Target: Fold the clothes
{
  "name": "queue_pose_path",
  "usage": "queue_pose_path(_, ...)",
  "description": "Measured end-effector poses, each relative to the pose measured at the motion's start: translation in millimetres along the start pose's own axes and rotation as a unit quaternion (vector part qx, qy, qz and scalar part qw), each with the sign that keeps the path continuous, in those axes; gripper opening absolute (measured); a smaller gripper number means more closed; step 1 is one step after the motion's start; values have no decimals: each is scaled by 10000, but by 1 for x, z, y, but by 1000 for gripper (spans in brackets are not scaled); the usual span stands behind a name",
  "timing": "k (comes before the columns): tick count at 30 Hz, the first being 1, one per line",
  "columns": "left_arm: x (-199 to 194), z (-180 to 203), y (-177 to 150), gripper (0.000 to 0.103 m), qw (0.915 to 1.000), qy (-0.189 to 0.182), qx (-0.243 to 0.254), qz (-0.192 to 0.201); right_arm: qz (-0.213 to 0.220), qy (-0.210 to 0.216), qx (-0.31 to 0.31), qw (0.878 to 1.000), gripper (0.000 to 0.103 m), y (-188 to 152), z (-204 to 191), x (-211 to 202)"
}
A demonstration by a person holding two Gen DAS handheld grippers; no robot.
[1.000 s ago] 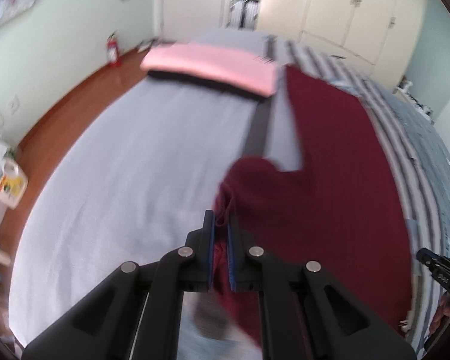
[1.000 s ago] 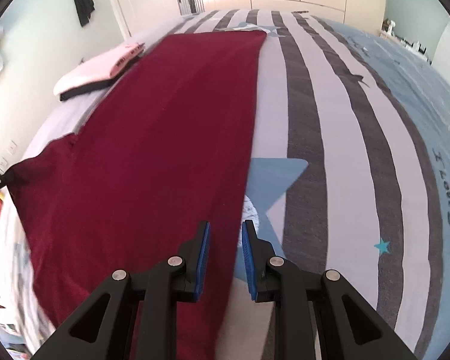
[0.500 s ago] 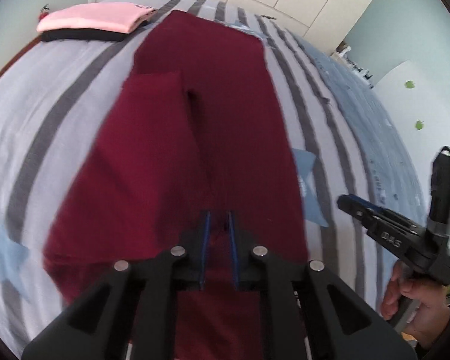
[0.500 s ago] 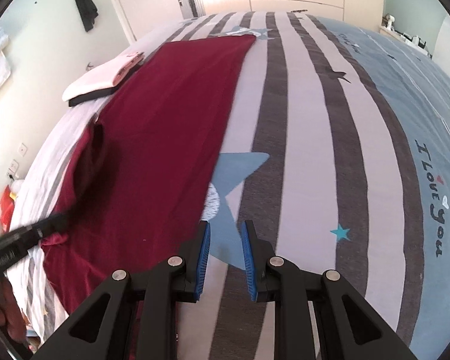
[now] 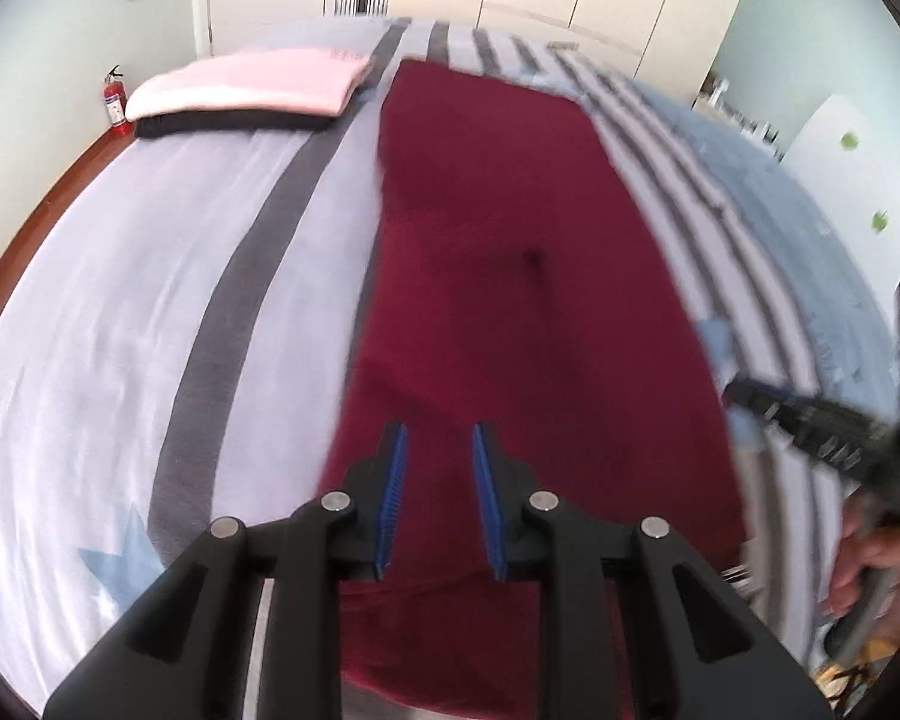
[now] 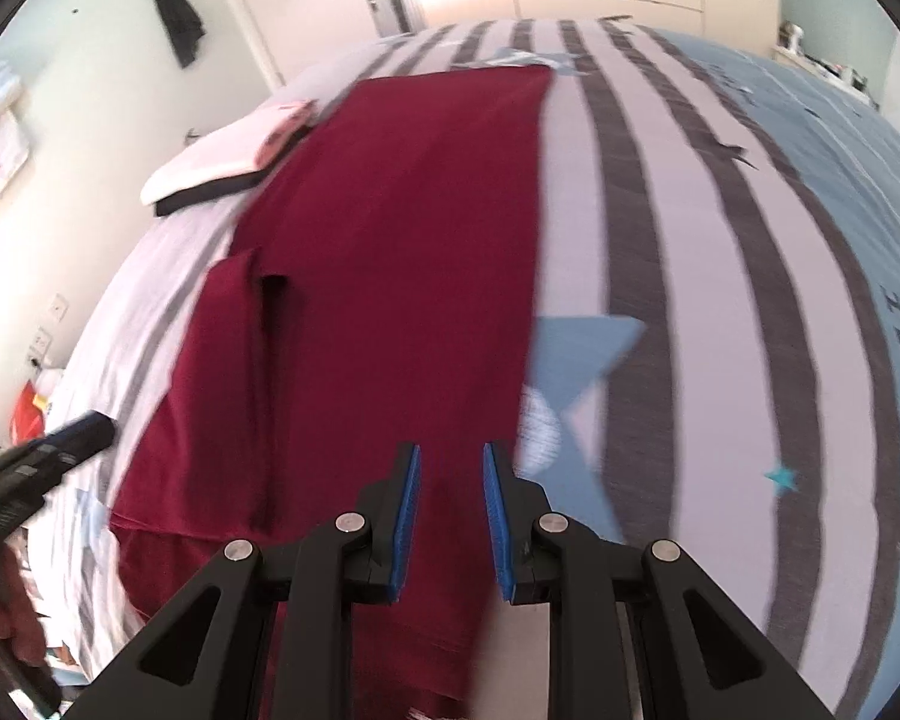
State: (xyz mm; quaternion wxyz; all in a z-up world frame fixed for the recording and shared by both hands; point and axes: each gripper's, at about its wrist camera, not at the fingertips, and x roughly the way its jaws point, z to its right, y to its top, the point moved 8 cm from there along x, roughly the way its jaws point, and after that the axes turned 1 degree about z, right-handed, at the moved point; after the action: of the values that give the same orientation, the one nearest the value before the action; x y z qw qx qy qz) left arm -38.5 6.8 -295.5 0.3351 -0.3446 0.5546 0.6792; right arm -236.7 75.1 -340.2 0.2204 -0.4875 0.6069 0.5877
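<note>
bed: striped cover, your folding surface.
maroon garment: flat mid-bed, left sleeve folded inward, apparently to narrow it.
left gripper: fingers opening, nothing between them.
right gripper: fingers slightly apart, empty, over garment's right edge.

Bedspread right of garment bare; folded stack far-left.
</note>
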Motion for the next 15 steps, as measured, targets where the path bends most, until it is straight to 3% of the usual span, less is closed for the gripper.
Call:
queue_pose_path(4, 31, -8, -34, 20, 9986, 85, 24, -523, 34, 105, -153, 9998, 20, 14, -26, 16)
queue_pose_path(7, 29, -9, -40, 20, 9993, -46, -53, -368, 99, 122, -283, 9995, 20, 30, -40, 33)
queue_pose_path(15, 26, -13, -43, 20, 9983, -337, -117, -458, 324, 298, -569, 9974, 20, 76, -70, 79)
